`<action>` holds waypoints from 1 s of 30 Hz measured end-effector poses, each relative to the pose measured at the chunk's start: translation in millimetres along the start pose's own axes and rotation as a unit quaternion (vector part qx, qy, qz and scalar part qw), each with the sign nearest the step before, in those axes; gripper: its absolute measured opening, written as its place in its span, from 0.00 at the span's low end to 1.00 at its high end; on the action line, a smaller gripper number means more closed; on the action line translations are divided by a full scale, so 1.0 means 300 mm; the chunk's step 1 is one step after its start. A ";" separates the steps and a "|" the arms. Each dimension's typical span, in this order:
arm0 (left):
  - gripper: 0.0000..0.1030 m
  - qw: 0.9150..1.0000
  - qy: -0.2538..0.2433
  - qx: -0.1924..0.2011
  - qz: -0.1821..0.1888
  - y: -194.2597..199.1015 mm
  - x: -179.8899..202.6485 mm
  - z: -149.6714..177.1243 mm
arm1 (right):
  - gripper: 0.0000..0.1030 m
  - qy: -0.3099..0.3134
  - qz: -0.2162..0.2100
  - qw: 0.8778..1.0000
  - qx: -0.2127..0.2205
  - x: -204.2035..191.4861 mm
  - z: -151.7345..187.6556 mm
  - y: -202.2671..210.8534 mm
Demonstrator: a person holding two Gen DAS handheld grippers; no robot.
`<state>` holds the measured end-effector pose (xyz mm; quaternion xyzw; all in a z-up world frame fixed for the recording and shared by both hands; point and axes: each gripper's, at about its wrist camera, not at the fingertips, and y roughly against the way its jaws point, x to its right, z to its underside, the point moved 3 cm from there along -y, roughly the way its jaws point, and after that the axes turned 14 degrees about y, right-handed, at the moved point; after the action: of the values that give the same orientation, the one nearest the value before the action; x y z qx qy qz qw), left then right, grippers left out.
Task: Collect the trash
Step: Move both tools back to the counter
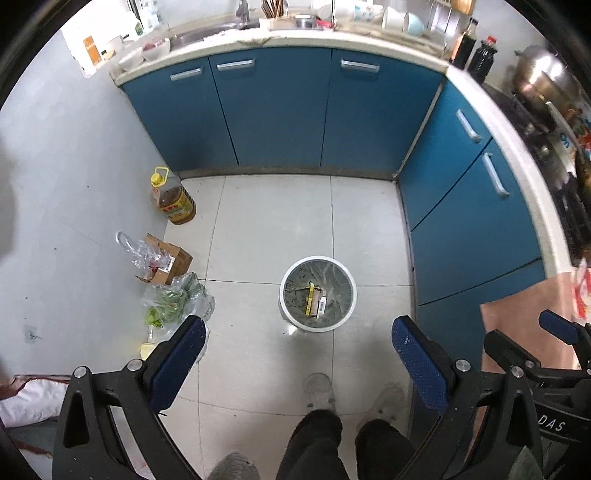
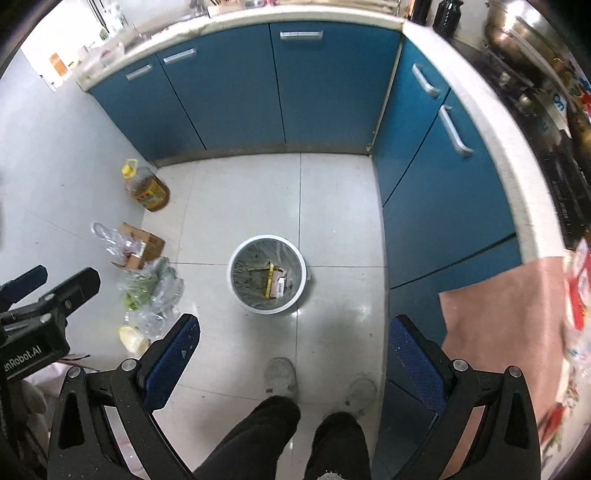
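- Blue-padded tongs hang high over the kitchen floor, pointing steeply down. The left gripper (image 1: 298, 334) has its fingers spread wide apart with nothing between them; the right gripper (image 2: 293, 330) is the same, wide apart and empty.
- Seen from the left wrist, part of the right gripper shows at the right edge; seen from the right wrist, the left one shows at the left edge. They are side by side.
- Below them stand the person's dark trouser legs (image 2: 258, 435) and two pale shoes (image 2: 281, 376) on the light tiles (image 1: 273, 221).
- Just ahead of the shoes stands the bin (image 1: 318, 292), round, white-rimmed, lined with a clear bag. The trash (image 1: 316, 300) lies in its bottom: a small carton with a yellow and black edge and some paper beside it.
- To the left of the bin, along the grey wall, a clear bag of greens (image 1: 173, 301) sits on the floor, with something pale yellow just nearer than it.
- Beyond the greens is a brown box (image 1: 170, 258) with crumpled clear plastic on it.
- Farther along the wall stands an oil jug (image 1: 171, 197) with a yellow cap.
- Blue cabinets (image 1: 273, 110) with metal handles close off the far side and the right side.
- On the far counter are a sink (image 1: 207, 33), bowls and two dark bottles (image 1: 476, 55); a steel pot (image 1: 543, 77) sits at the right.
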<state>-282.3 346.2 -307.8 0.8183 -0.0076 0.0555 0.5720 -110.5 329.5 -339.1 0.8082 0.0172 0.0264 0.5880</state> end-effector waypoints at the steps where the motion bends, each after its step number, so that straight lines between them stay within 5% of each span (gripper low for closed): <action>1: 1.00 1.000 0.002 0.002 0.001 0.021 -0.001 0.005 | 1.00 -0.001 -0.005 1.000 0.006 0.006 0.008 0.047; 6: 1.00 1.000 0.023 0.018 -0.011 0.156 0.011 0.036 | 1.00 -0.011 -0.039 0.998 0.038 0.038 0.048 0.207; 11: 1.00 0.995 0.002 0.085 -0.042 0.284 0.119 0.050 | 1.00 -0.050 -0.066 0.993 0.080 0.139 0.097 0.346; 16: 1.00 0.994 -0.031 0.109 0.001 0.345 0.360 0.076 | 1.00 -0.115 -0.042 0.986 0.116 0.372 0.209 0.491; 21: 1.00 0.990 -0.108 0.081 0.052 0.349 0.692 0.172 | 1.00 -0.211 0.007 0.971 0.113 0.693 0.447 0.590; 25: 1.00 0.976 -0.200 0.034 0.077 0.316 1.013 0.351 | 1.00 -0.315 0.055 0.945 0.075 0.996 0.731 0.597; 30: 1.00 0.936 -0.325 -0.084 0.103 0.180 1.349 0.706 | 0.92 -0.413 0.082 0.907 0.027 1.257 1.083 0.535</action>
<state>133.2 149.9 -288.7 0.7353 -0.2819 -0.1558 0.5963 285.9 -6.3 -277.5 0.7611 -0.2924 -0.2618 0.5163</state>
